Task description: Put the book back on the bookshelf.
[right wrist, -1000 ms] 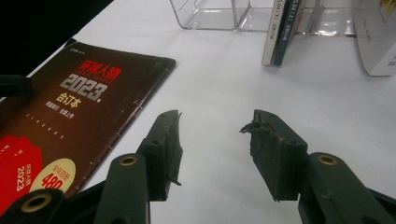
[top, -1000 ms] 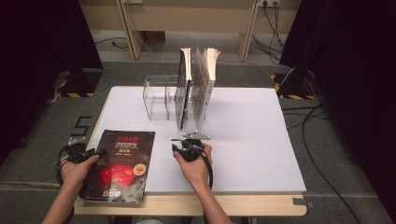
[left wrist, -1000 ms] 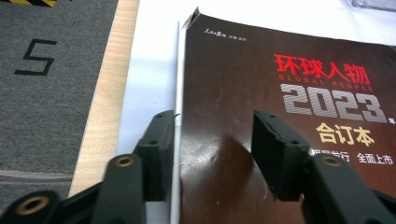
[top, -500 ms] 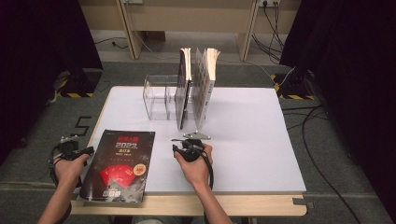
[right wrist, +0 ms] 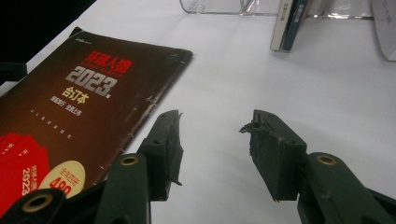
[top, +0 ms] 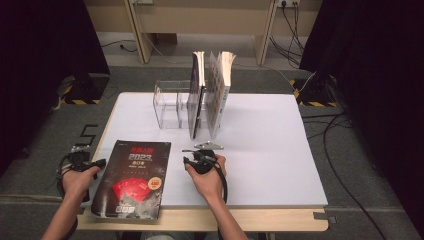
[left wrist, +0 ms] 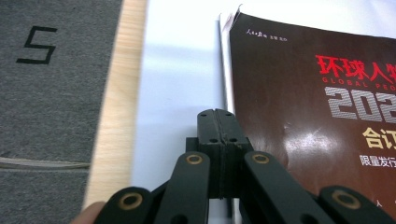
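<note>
The left tool is matte black plastic with brass-coloured rivets at its links, and its two flat pads are pressed face to face with nothing between them; they have just been closing. Its tip rests low over the white bench, just beside the spine edge of the one dark magazine, whether touching it I cannot tell. That magazine is a thick, glossy, rectangular volume with a deep brown cover, red and silver lettering and red fan-shaped figures, lying flat at the near-left corner of the bench with its near edge over the pale wooden rim. The right tool, of the same black make with worn, chipped pad edges, stands wide apart and holds nothing, hovering over bare bench just to the right of the magazine. In the high view the left tool sits at the magazine's left edge and the right tool at its right. Farther ahead of both stands one clear rack of rigid plastic, with about three upright books leaning in it, pages fanned at the top.
</note>
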Tool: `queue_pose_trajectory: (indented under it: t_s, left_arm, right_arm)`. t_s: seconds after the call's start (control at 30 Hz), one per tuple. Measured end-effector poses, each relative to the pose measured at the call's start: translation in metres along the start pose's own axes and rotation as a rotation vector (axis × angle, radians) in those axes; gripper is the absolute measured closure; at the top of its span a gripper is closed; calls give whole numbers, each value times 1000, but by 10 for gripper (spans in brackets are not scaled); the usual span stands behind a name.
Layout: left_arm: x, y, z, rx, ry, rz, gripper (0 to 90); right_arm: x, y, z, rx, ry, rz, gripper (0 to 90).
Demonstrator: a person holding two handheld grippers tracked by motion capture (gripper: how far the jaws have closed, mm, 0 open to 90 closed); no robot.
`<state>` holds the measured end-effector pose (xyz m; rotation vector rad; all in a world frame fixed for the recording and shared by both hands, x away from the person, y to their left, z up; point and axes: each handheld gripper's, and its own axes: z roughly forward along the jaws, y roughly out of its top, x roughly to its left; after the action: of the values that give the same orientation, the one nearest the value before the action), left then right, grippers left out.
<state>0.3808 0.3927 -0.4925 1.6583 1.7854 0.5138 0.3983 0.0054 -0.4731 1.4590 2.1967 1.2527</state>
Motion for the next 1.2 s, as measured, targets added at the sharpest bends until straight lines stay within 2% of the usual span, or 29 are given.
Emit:
queue_pose_trajectory:
  t_s: [0.27, 0.5, 0.7, 1.07, 1.1, 1.17, 1.2]
  left_arm:
    - [-22, -8, -3, 22, -22, 17, 898]
    - [-43, -13, -1, 30, -71, 38, 897]
    - [-60, -17, 0, 34, -93, 65, 897]
    - [-71, -22, -2, 38, -120, 75, 895]
    - [-71, -22, -2, 34, -122, 72, 894]
    - [-69, -23, -3, 25, -116, 63, 856]
    - [-68, -22, -4, 14, -106, 53, 809]
  right_arm:
    - [0, -1, 2, 22, 0, 3, 533]
    - [-3, -3, 5, 47, -2, 3, 533]
    - [-6, -3, 8, 66, -6, 13, 547]
    - [-20, -2, 19, 104, -35, 52, 555]
    - [-20, -1, 20, 104, -38, 43, 554]
    - [-20, 1, 21, 110, -37, 47, 553]
    - [-20, 2, 22, 113, -38, 47, 553]
